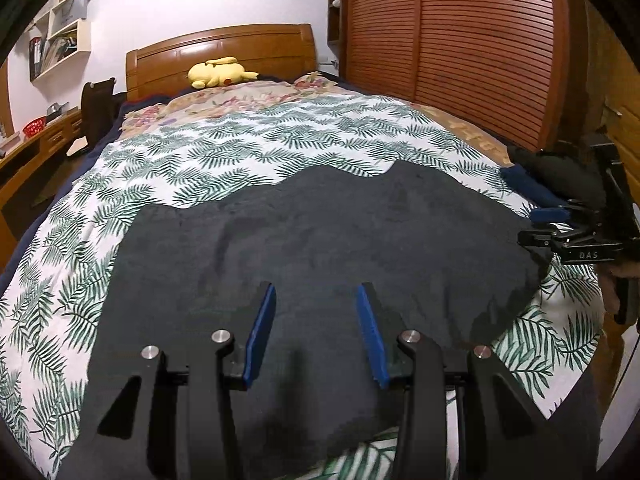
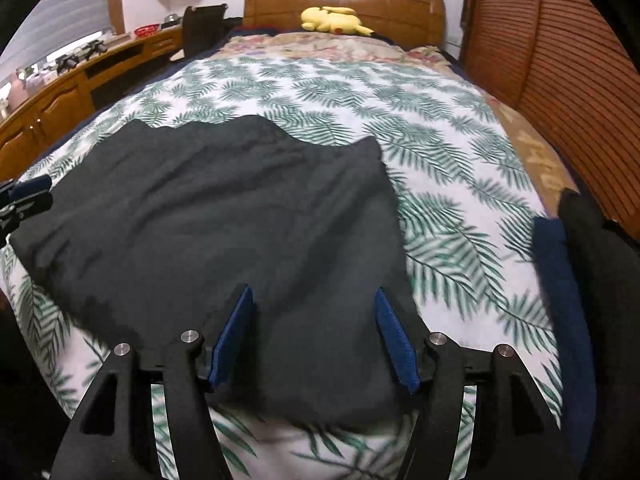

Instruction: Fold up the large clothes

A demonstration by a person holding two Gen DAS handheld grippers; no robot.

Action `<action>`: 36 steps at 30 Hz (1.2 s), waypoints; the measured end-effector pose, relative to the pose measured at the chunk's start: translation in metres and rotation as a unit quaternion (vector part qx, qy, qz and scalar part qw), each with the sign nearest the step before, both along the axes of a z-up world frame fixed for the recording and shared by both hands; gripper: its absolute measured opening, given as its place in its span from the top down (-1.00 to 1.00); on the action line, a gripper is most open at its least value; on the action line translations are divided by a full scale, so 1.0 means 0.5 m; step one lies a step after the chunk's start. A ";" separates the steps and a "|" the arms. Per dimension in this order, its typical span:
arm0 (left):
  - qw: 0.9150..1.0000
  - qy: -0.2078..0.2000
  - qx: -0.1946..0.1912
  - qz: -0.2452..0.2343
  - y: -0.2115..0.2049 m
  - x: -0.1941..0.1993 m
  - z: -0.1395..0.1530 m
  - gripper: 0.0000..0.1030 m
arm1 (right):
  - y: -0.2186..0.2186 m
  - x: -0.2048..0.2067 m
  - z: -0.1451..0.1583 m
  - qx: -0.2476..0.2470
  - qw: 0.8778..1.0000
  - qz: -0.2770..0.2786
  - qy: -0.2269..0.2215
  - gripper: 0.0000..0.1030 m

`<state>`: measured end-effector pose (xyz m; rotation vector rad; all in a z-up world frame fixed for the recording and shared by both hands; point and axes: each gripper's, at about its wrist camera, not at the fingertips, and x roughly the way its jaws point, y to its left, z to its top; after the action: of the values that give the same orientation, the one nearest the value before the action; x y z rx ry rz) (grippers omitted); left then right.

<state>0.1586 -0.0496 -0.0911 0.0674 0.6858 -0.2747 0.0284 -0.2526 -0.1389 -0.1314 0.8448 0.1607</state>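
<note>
A large dark grey garment (image 1: 320,240) lies spread flat on the leaf-print bed cover (image 1: 240,148); it also shows in the right wrist view (image 2: 224,216). My left gripper (image 1: 316,292) is open and empty, hovering over the garment's near edge. My right gripper (image 2: 314,294) is open and empty over the garment's near right part. The right gripper also shows at the right edge of the left wrist view (image 1: 540,226). The left gripper's fingers (image 2: 28,192) show at the left edge of the right wrist view.
Folded dark and navy clothes (image 2: 568,280) lie at the bed's right edge. A yellow plush toy (image 1: 218,73) rests by the wooden headboard (image 1: 224,50). A slatted wooden wardrobe (image 1: 460,40) stands right of the bed; a wooden desk (image 2: 60,88) stands left.
</note>
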 end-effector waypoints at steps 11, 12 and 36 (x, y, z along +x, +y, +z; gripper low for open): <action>1.000 0.001 -0.009 -0.013 -0.039 -0.004 -0.001 0.21 | -0.019 -0.025 0.007 0.010 1.000 -0.011 -0.007 -0.26; 1.000 0.002 -0.011 -0.014 -0.042 -0.004 -0.002 0.21 | -0.017 -0.025 0.004 0.010 1.000 -0.012 -0.007 -0.26; 0.999 0.024 -0.003 -0.031 -0.085 0.007 -0.035 0.21 | -0.061 0.001 -0.109 0.035 0.996 -0.065 0.039 -0.63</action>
<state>0.1620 -0.0922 -0.1085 0.0768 0.7323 -0.3380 0.0290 -0.2830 -0.1932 -0.0043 0.9220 0.0731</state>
